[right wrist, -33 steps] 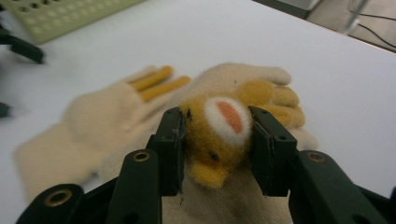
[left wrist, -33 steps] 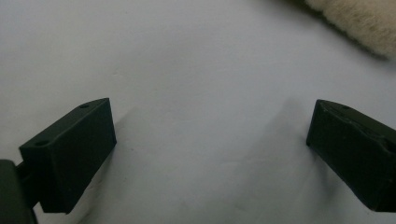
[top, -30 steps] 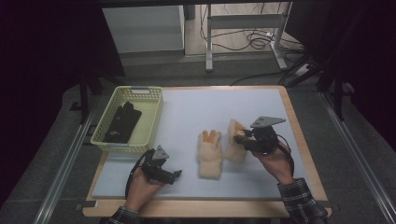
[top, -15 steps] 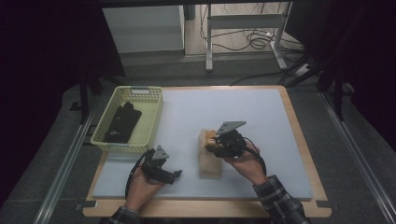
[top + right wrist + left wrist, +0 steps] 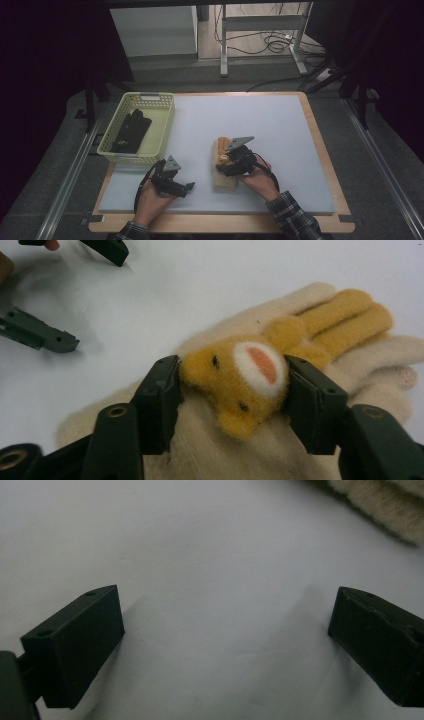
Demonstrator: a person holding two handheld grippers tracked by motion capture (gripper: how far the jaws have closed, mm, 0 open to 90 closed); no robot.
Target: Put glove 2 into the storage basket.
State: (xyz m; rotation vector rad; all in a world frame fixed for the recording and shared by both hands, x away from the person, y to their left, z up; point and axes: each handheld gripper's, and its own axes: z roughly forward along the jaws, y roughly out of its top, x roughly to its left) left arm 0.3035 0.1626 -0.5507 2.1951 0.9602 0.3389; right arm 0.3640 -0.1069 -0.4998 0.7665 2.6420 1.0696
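In the high view the right gripper (image 5: 226, 161) and the hand behind it cover the middle of the cream glove (image 5: 224, 180) — its orange fingers peek out just beyond the gripper. In the right gripper view the glove's cuff runs off the bottom edge. The dark item in the yellow basket (image 5: 162, 120), well to the glove's left, is too small to identify — possibly gloves.
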